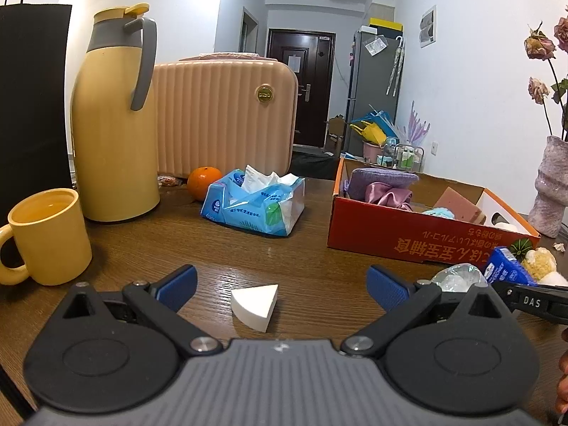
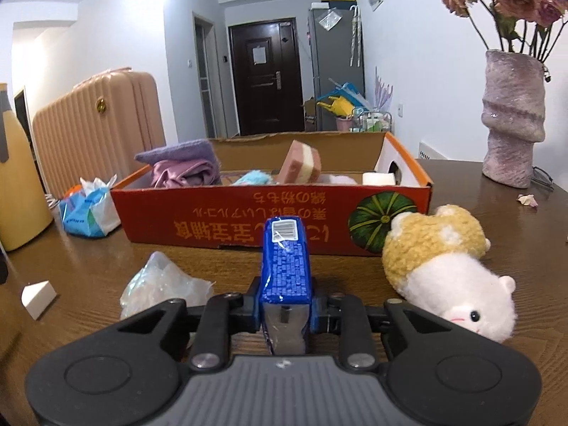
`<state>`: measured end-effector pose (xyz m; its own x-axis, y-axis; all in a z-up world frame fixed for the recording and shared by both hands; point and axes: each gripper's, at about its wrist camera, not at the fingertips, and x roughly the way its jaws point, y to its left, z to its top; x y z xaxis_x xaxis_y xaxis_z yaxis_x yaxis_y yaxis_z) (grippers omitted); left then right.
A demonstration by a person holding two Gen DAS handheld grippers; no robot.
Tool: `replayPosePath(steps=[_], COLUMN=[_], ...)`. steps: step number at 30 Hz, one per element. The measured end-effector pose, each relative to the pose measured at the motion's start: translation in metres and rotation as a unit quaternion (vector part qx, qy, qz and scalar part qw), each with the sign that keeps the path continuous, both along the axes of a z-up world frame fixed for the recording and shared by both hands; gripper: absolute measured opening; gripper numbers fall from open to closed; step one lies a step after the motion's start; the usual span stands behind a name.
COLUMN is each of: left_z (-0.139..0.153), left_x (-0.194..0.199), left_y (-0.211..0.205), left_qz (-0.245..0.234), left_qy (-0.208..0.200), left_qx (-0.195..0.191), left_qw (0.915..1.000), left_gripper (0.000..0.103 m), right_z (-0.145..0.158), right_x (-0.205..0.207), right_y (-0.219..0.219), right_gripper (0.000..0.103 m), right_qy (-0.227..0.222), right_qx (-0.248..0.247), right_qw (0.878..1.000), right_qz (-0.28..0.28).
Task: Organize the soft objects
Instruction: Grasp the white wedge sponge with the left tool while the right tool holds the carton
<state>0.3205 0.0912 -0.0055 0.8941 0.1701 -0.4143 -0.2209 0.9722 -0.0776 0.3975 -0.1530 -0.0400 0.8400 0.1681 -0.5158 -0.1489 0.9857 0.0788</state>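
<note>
At the far left of your table (image 1: 301,248) stands a yellow mug (image 1: 46,230), with a tall yellow thermos jug (image 1: 113,124) just behind it and a ribbed peach suitcase (image 1: 227,117) farther back. An orange (image 1: 204,183) sits against the left end of an opened blue tissue pack (image 1: 255,206), both in front of the suitcase.

Your left gripper (image 1: 280,285) hangs low over the near table with its blue-padded jaws spread wide and nothing between them except the white wedge sponge (image 1: 256,305), which lies on the wood between the pads, touching neither.

To the right, a crumpled clear plastic wrapper (image 2: 159,284) lies near your right gripper (image 2: 284,309). That gripper is clamped on a blue packet (image 2: 285,259), which stands up between the pads and points toward the red cardboard box (image 2: 248,220).

The box sits right of centre, its long side facing you. Inside, from left to right, are a purple cloth (image 2: 177,154) atop pink satin fabric (image 2: 184,174), something fluffy and light blue (image 2: 252,177), a pink-and-cream sponge (image 2: 300,167) leaning up, and a white block (image 2: 378,178).

A yellow-and-white plush hamster (image 2: 443,269) lies on the table just in front of the box's right end, beside your right gripper. Far right stands a mauve vase (image 2: 513,120) holding dried roses.
</note>
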Motion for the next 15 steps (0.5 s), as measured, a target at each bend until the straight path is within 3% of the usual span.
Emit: replayPosePath(steps=[15], left_z=[-0.003], left_x=[0.009], left_y=[0.023], left_qz=[0.033], left_qy=[0.014], left_qx=[-0.009], left_qw=[0.9993], left_gripper=[0.103], right_z=[0.005], right_x=[-0.006], right_y=[-0.007], right_gripper=[0.023], right_qy=[-0.024], right_qx=[0.000], right_qw=[1.000], right_qz=[-0.021])
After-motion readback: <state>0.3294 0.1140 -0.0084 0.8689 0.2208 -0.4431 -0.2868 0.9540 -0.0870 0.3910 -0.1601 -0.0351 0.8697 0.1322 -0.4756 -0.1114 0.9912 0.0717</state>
